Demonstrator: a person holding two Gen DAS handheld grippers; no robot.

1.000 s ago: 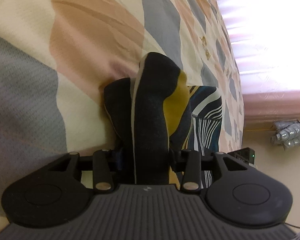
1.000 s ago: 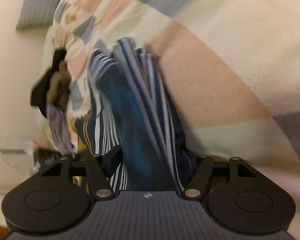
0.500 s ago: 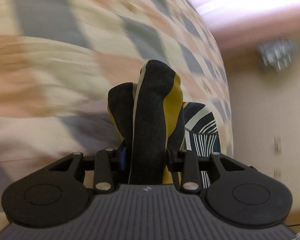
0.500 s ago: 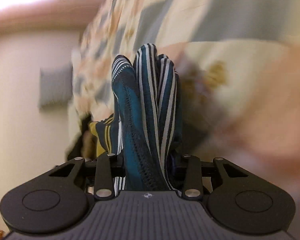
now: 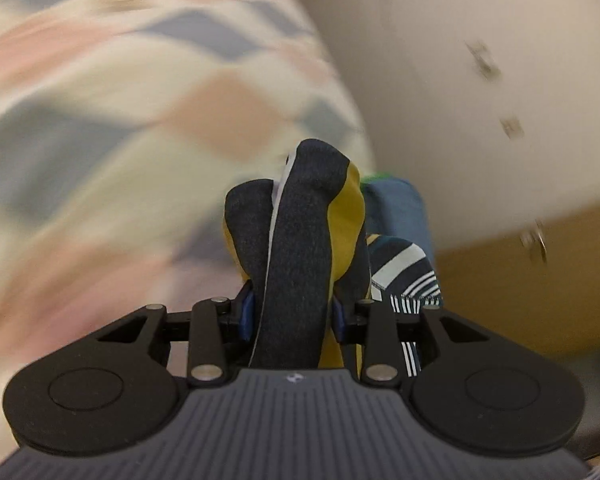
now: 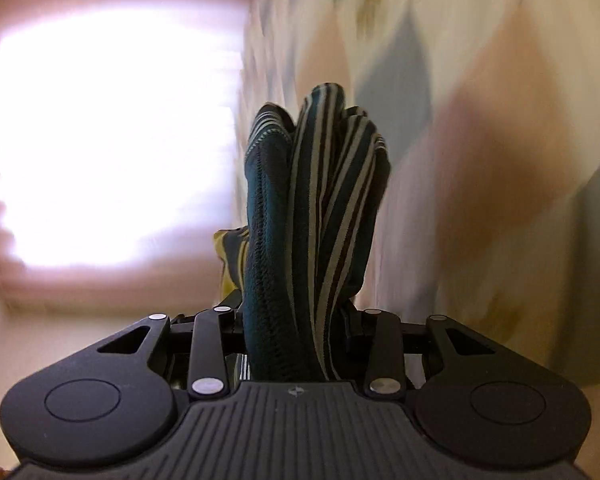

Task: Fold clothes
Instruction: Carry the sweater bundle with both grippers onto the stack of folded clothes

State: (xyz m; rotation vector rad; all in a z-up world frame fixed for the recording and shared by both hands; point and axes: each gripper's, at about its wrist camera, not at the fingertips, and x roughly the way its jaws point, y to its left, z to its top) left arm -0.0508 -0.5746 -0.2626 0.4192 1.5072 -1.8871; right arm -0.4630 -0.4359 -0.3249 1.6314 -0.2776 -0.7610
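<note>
left tongs (image 5: 292,316) pinch the garment's (image 5: 300,248) dark-and-mustard bunch; right tongs (image 6: 296,320) pinch its striped teal bunch. garment is lifted over the patchwork bed (image 5: 100,120). step looks like carrying or shaking out; next likely needs spreading it flat.

Both wrist views sit just behind their tools, sharing the patterned garment (image 5: 300,248) and checked bedspread (image 5: 100,120).

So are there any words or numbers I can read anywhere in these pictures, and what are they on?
No readable words or numbers anywhere.
A tiny pale emblem on the left gripper body: a mark, not letters.
The same emblem on the right gripper body: too small to read.
Small things on the wall: too blurred to read.
</note>
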